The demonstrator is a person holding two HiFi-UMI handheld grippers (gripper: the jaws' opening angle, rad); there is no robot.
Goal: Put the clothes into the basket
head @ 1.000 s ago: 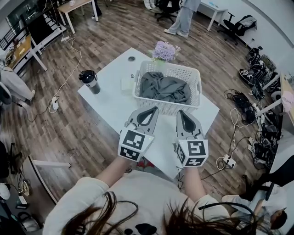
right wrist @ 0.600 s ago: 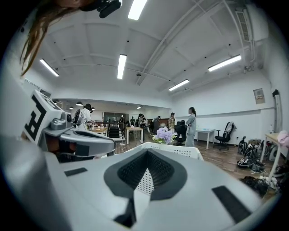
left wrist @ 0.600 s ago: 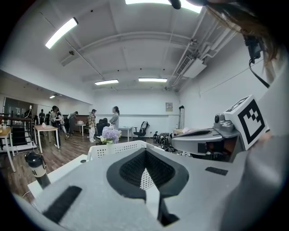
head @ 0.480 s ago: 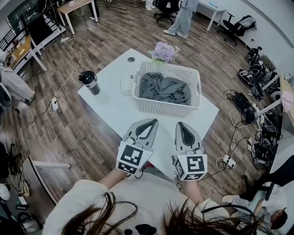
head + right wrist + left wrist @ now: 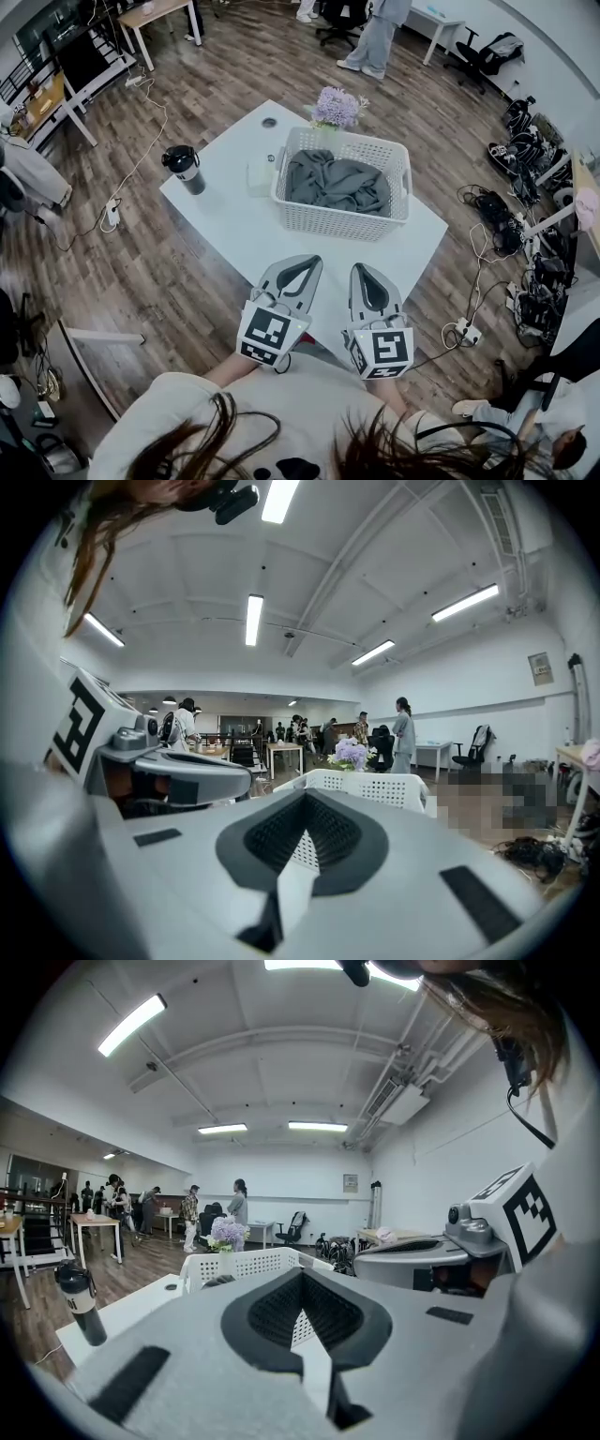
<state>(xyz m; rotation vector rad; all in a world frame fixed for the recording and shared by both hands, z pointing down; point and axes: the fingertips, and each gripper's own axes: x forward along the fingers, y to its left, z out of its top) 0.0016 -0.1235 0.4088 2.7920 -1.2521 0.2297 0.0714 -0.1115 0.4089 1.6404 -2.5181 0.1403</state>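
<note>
A white perforated basket [image 5: 394, 159] stands on the white table [image 5: 234, 225], and grey clothes [image 5: 337, 183] lie heaped inside it. My left gripper [image 5: 302, 262] and right gripper [image 5: 364, 270] hover side by side over the table's near edge, well short of the basket. Both are shut and hold nothing. The basket [image 5: 246, 1263] shows ahead beyond the shut jaws in the left gripper view, and the basket [image 5: 370, 787] appears likewise in the right gripper view.
A black flask [image 5: 185, 168] stands at the table's left corner. Purple flowers [image 5: 337, 105] sit behind the basket, and a small pale box [image 5: 260, 174] lies to its left. Cables and bags [image 5: 506, 216] litter the floor on the right. People stand further back in the room.
Both grippers have drawn back from the basket toward my body, from right in front of it to the near table edge. The basket and clothes have not moved.
</note>
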